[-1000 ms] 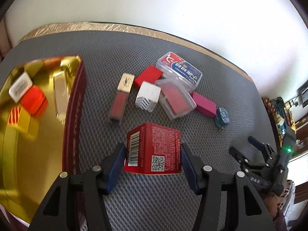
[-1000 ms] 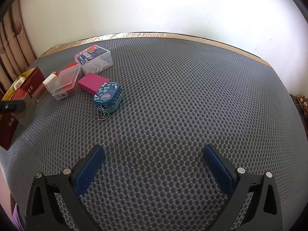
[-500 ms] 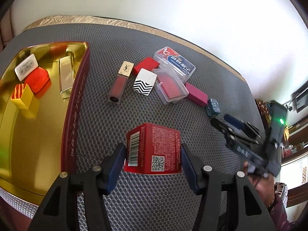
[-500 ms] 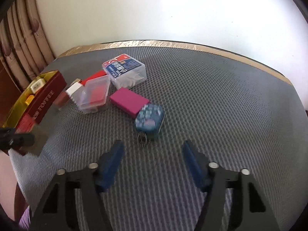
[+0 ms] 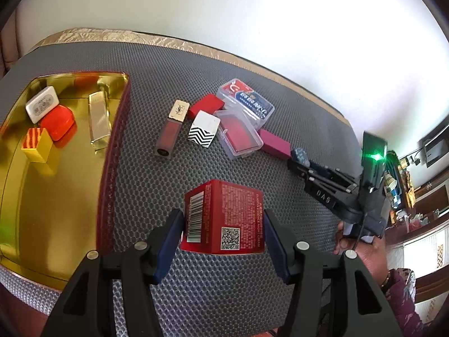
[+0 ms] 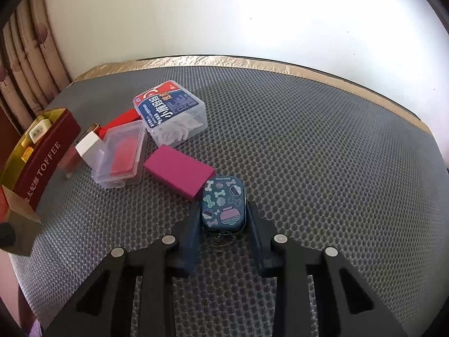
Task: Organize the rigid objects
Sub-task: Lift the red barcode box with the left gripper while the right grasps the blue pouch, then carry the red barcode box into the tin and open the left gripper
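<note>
Left wrist view shows the left gripper (image 5: pixel 223 236) clamped on a red printed carton with a barcode and QR code (image 5: pixel 223 216), carried above the grey mesh-covered counter (image 5: pixel 157 64), just right of the gold-lined red toffee tin (image 5: pixel 113 151). Four things already lie in that tin: a white rounded case (image 5: pixel 42 104), an orange rounded case (image 5: pixel 57 120), a yellow block with red stripes (image 5: pixel 35 144) and a clear ribbed bar (image 5: pixel 98 120). By my reading the sorting is under half done.

Still out on the counter are a rose lip-gloss tube with a gold cap (image 5: pixel 171 127), a flat red box (image 5: pixel 206 105), a white box with black zigzags (image 5: pixel 203 129), a clear plastic case holding a red pad (image 5: pixel 238 134), a clear floss-pick box with a blue and red label (image 5: pixel 247 101) and a magenta rectangular block (image 5: pixel 273 144).

Right wrist view has the right gripper (image 6: pixel 223 231) astride a small teal tin printed with bones and bowls (image 6: pixel 223 205), its keychain lying between the fingers. The jaws have just been closing; both pads meet the tin's sides, so I take it as gripped, though the tin sits on the mesh, touching the magenta block.

The carton likely goes into the tin next, then the teal tin, then the remaining six.
</note>
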The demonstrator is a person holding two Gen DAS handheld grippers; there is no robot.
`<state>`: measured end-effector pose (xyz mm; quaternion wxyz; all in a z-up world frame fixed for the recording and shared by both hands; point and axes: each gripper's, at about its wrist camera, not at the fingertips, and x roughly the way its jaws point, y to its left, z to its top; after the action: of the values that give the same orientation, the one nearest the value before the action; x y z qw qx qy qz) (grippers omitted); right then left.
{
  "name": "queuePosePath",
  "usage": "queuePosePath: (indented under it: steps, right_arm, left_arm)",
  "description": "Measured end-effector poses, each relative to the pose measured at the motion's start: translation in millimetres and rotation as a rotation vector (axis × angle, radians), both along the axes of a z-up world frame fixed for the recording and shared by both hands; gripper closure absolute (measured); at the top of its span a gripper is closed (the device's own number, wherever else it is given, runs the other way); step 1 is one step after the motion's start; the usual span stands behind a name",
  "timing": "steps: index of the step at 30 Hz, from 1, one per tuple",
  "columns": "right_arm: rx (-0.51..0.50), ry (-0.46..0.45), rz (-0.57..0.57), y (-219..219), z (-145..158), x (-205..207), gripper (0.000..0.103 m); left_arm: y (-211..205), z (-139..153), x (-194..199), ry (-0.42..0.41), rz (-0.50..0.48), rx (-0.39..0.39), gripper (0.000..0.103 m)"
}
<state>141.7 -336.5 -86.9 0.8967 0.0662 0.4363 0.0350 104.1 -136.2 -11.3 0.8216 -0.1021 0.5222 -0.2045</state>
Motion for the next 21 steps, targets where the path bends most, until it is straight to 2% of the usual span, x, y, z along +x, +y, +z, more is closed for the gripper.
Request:
queuePosePath:
  steps: [7, 11, 12, 16, 21]
  right_arm:
    - [0.050, -0.043, -0.015, -2, 6, -35, 0.074]
    - [0.063, -0.059, -0.008, 5, 11, -56, 0.074]
    - [0.067, -0.060, -0.004, 7, 12, -61, 0.074]
    - [0.064, -0.070, 0.014, 17, 19, -68, 0.074]
    - [0.048, -0.083, 0.042, 28, 29, -66, 0.074]
  left_arm:
    - [40, 36, -18, -0.057, 0.043, 0.014, 0.045]
    - [84, 47, -18, -0.072, 0.097, 0.076, 0.045]
    - [95, 46, -17, -0.076, 0.110, 0.119, 0.045]
    - [124, 27, -3, -0.053, 0.132, 0.207, 0.045]
    - [147, -2, 16, -0.040, 0.153, 0.272, 0.045]
